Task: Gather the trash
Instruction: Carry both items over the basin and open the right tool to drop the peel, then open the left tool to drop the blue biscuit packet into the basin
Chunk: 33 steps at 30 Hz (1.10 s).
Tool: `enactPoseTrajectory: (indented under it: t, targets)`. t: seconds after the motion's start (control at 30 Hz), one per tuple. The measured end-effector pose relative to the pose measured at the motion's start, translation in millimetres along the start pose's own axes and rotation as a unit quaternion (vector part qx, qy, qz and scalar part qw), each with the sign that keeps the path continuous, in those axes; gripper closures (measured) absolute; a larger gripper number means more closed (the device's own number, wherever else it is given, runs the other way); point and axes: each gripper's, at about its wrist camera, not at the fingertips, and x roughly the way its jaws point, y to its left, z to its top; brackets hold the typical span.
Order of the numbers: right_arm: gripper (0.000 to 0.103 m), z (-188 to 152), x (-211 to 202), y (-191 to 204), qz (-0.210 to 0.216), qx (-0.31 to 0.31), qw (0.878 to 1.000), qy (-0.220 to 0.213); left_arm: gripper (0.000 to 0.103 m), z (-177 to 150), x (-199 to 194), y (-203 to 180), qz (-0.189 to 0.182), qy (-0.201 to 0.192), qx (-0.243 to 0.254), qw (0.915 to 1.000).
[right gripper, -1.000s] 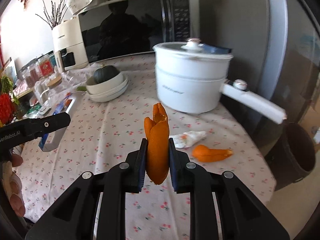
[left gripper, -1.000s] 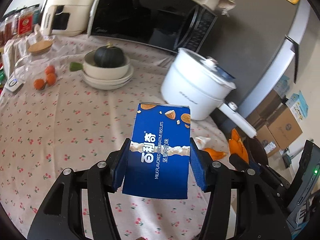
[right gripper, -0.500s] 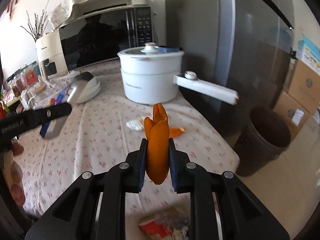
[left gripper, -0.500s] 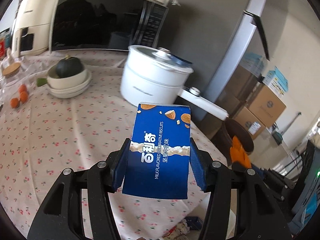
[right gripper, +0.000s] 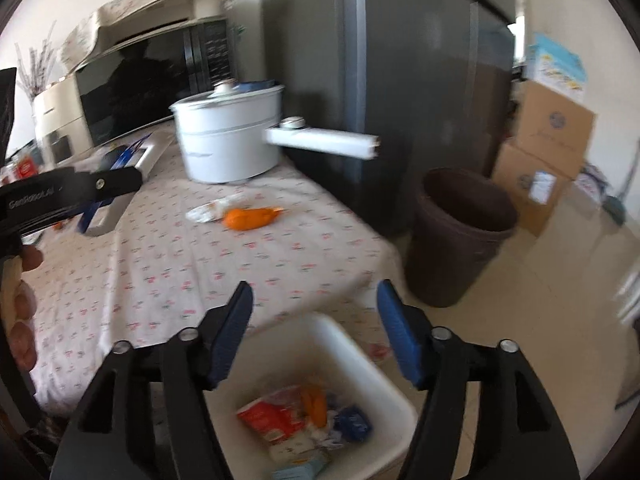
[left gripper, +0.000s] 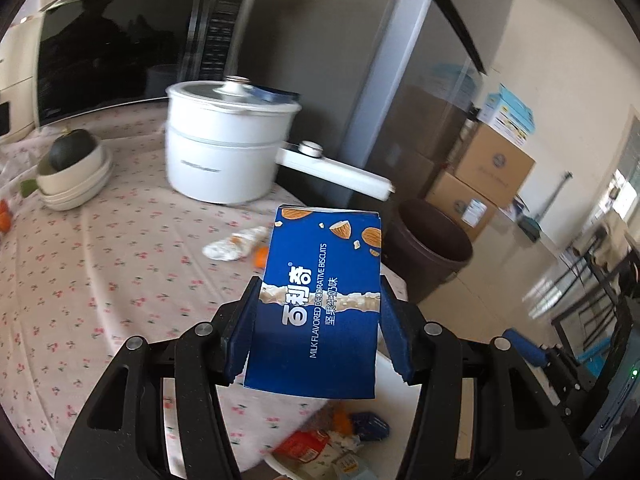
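Holding blue cardboard biscuit box (left gripper: 316, 304) upright in my left tongs (left gripper: 316, 320) | white plastic bin (right gripper: 352, 344) lay directly below | right tongs (right gripper: 314, 328) gaped wide, empty.

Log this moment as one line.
left claw: shut on biscuit box | right claw: open above white bin | orange peel: on table

Blue biscuit box (left gripper: 316, 304) stood upright, clamped between my left jaws. White bin (right gripper: 360, 360) lay below the tabletop edge, holding a red wrapper (right gripper: 272, 416), orange peel (right gripper: 314, 404) and blue packet (right gripper: 352, 424). On the tabletop: another orange peel (right gripper: 250, 218) touching crumpled white paper (right gripper: 212, 210).
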Motion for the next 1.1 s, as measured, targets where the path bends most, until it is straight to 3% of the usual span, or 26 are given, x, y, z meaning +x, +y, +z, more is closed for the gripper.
enactPoseTrajectory:
  t: [0.2,0.37,0.63,0.7,0.97,1.1]
  targets:
    - [0.02,-6,-12,-26,-0.11,0.011,0.993,-0.046,0.05,-12,11,-33,-0.023,0.017,0.046,0.9985]
    - [0.016,-8,-15,-53,-0.15,0.047,0.986,-0.057,0.05,-24,18,-52,-0.035,0.03,0.077,0.996]
    - [0.01,-9,-18,-66,-0.175,0.065,0.98,-0.068,0.048,-40,30,-75,-0.053,0.057,0.116,0.9902]
    - [0.009,-9,-18,-68,-0.177,0.067,0.98,-0.067,0.04,-43,33,-78,-0.055,0.063,0.121,0.9891]
    - [0.007,-11,-17,-74,-0.178,0.074,0.979,-0.064,0.031,-47,43,-81,-0.051,0.074,0.122,0.9884]
    - [0.007,-11,-14,-71,-0.176,0.072,0.98,-0.06,0.021,-47,46,-82,-0.043,0.076,0.123,0.9887]
